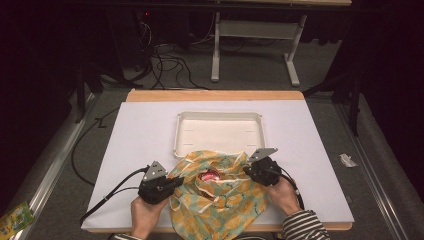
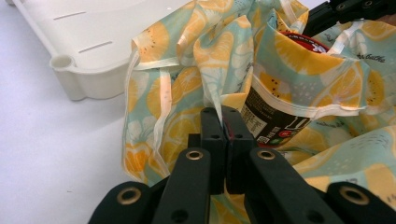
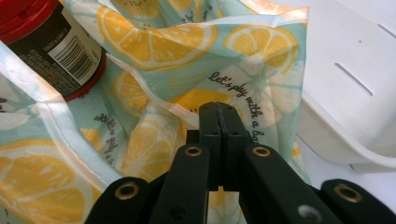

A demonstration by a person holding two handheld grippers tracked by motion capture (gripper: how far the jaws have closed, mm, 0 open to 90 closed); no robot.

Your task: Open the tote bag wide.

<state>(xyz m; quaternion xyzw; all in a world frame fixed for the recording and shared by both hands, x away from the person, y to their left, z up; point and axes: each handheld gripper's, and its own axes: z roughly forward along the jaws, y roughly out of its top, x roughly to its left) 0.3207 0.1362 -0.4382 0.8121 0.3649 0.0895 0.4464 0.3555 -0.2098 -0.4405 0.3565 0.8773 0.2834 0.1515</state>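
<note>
1. Dark room all round, cables on the floor behind; what I work on is a white-covered tabletop (image 1: pixel 145 130) with a shallow white tray (image 1: pixel 218 131) set past the middle of it.
2. Just short of the tray lies a lemon-print cloth bag (image 1: pixel 225 200), bunched and partly opened, its far edge touching or overlapping the tray's near rim.
3. My left gripper (image 1: pixel 172 183) has its jaws pressed together on a fold of the bag's edge; in the left gripper view the fabric (image 2: pixel 210 70) rises straight out from between the tips.
4. My right gripper (image 1: pixel 248 169) is likewise closed, pinching the bag's hem on the opposite side; in the right gripper view the printed cloth (image 3: pixel 243 93) sits directly ahead of the tips.
5. Between the two pairs of jaws the mouth of the bag stands open, and a dark jar with a red lid (image 2: pixel 275 121) shows inside it, just beyond and to the right of the left jaws, and up to the left of the right ones (image 3: pixel 51 46).
6. Done so far, as I judge it: both sides of the opening are gripped and the jar is exposed.
7. Left to do, I reckon: spread or peel the cloth clear of the jar and get it out, probably into the tray, which holds nothing yet.
</note>
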